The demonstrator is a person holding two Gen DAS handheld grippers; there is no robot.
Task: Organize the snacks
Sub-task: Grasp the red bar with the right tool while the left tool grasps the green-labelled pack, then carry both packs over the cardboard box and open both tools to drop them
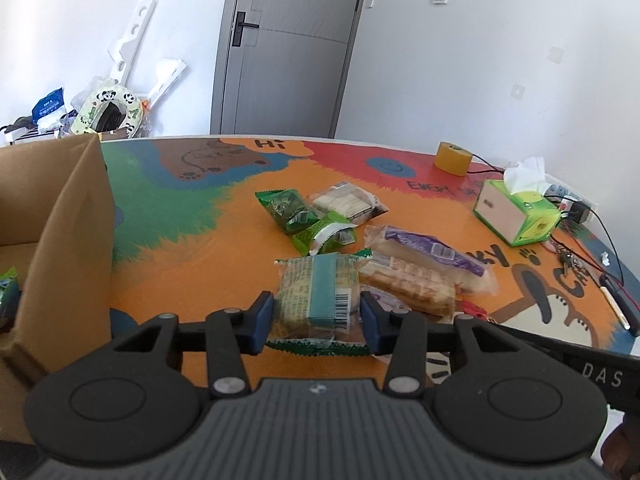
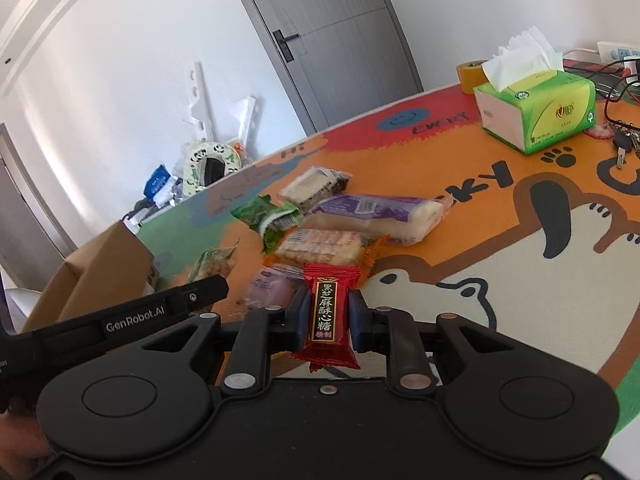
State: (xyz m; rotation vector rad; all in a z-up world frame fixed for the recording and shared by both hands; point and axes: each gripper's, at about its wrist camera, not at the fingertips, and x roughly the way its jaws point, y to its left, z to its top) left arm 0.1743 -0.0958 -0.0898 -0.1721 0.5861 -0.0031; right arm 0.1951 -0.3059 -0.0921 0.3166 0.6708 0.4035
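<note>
— Gripping what, exactly?
— Left gripper (image 1: 317,315) pinches a crinkly clear packet with a teal band (image 1: 316,295) between its blue pads, barcode facing right. Right gripper (image 2: 329,314) is clamped on a glossy red candy wrapper (image 2: 325,319) printed with Chinese characters.
— Room around them?
— Ahead of the left tool lies bare orange mat (image 1: 192,264); a cardboard box (image 1: 60,216), open-topped, stands just to its left. Ahead and right lie the loose snacks: green sachets (image 1: 298,216), a purple-labelled bread pack (image 1: 430,254), a wafer pack (image 1: 408,282).
— Farther out?
— Green tissue box (image 2: 536,110) and tape roll (image 1: 452,158) far right. "GenRobot.AI" reads on the other handle.
</note>
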